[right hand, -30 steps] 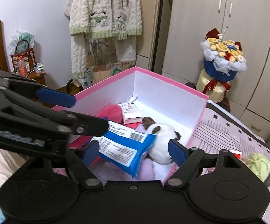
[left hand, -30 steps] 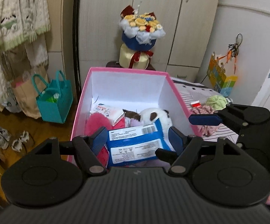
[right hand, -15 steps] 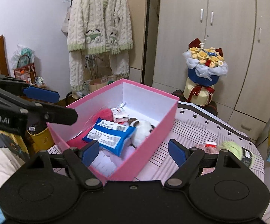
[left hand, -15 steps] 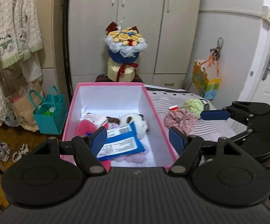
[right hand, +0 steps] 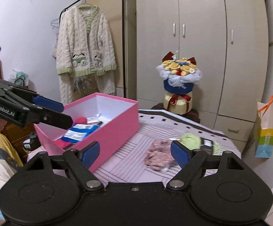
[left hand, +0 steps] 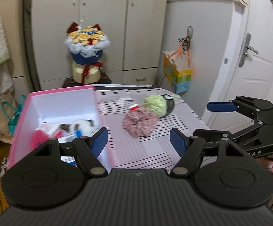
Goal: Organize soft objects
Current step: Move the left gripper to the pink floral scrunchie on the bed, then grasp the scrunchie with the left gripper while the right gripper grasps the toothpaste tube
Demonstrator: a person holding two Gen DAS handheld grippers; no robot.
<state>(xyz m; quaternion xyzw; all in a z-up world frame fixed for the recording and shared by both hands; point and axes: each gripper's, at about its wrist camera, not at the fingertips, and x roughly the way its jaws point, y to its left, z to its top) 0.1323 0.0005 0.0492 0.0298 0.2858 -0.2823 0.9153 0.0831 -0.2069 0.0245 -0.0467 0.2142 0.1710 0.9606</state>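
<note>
The left tool (left hand: 138, 141) is open, its blue pads spread wide with nothing between them; it hangs above the striped surface (left hand: 136, 154), just right of the pink box (left hand: 61, 93). The right tool (right hand: 135, 151) is likewise open and empty, positioned over the same striped surface (right hand: 128, 162) between the pink box (right hand: 117, 128) and the loose items. Inside the box lie a blue packet (right hand: 78, 132), a red fuzzy item (left hand: 38, 138), a small white-and-red pack (right hand: 92, 120) and a white-and-brown plush toy (left hand: 83, 125). Outside the box, to its right, a pink scrunchie (left hand: 140, 124) rests on the striped surface, touching a green yarn ball (left hand: 156, 104) with a dark label band. A flower bouquet (right hand: 178, 71) stands behind the surface, in front of the wardrobe (right hand: 202, 37).
</note>
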